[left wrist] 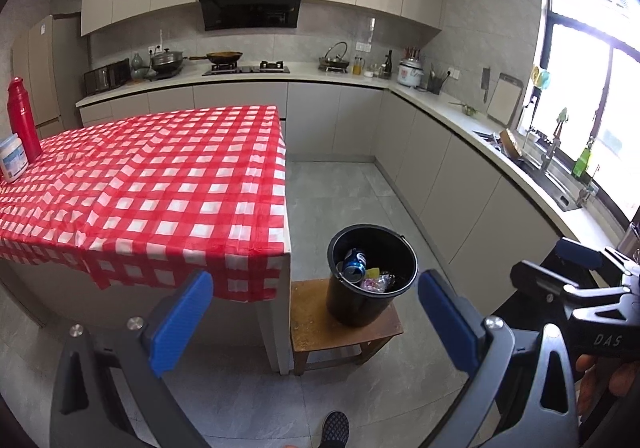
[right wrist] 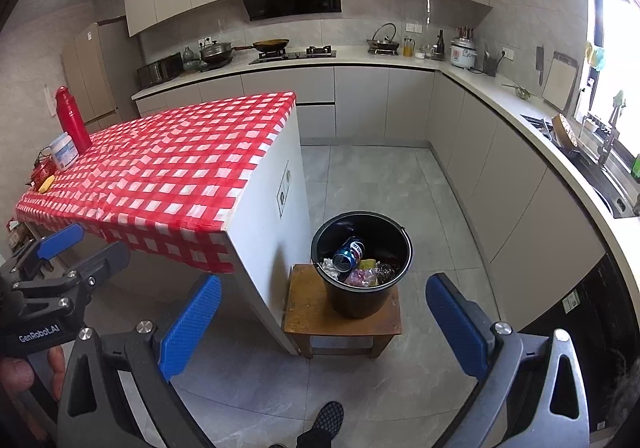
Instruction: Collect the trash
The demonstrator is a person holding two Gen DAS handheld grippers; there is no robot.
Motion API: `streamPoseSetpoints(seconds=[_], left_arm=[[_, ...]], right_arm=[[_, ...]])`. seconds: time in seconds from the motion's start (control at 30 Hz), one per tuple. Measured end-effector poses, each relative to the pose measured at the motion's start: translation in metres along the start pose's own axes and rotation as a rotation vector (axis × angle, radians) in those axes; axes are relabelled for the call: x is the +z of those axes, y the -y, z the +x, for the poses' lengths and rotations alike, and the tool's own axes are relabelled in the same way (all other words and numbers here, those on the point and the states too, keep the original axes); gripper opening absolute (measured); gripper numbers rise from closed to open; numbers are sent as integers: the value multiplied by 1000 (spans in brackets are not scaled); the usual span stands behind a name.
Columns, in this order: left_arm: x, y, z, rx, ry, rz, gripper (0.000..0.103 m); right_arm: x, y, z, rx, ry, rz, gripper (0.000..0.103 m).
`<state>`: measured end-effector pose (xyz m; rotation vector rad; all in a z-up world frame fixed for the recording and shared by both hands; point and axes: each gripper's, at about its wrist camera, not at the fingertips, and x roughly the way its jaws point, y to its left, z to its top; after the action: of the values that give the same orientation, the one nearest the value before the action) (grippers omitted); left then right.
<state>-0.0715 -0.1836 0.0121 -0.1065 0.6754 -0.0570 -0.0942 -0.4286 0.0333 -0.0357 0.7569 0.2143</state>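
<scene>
A black bucket (left wrist: 372, 276) stands on a low wooden stool (left wrist: 320, 324) beside the table; it shows in the right wrist view (right wrist: 362, 268) too. Inside lie a blue drink can (right wrist: 350, 254), crumpled wrappers (right wrist: 362, 276) and white paper. My left gripper (left wrist: 316, 316) is open and empty, held back from the bucket. My right gripper (right wrist: 324, 320) is open and empty, also short of the bucket. Each gripper shows at the edge of the other's view, the right one (left wrist: 560, 276) and the left one (right wrist: 60, 248).
A table with a red checked cloth (left wrist: 152, 184) holds a red bottle (left wrist: 22, 120) and a white tub (left wrist: 12, 160) at its far left. Kitchen counters (right wrist: 520, 108) run along the back and right, with a sink (right wrist: 608, 184). A shoe (right wrist: 328, 418) is on the grey floor.
</scene>
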Motion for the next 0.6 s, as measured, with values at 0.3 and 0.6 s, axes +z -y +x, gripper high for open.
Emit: streamPoseSetpoints(seconds=[0.3,0.6], left_arm=[[-7,3,-6,-2,7,7,103],[-7,11,-11,2,10,15,103]], right_arm=[[-4,8,-3,3,-3,9,103],[-4,11,-1,8,1,21,103]])
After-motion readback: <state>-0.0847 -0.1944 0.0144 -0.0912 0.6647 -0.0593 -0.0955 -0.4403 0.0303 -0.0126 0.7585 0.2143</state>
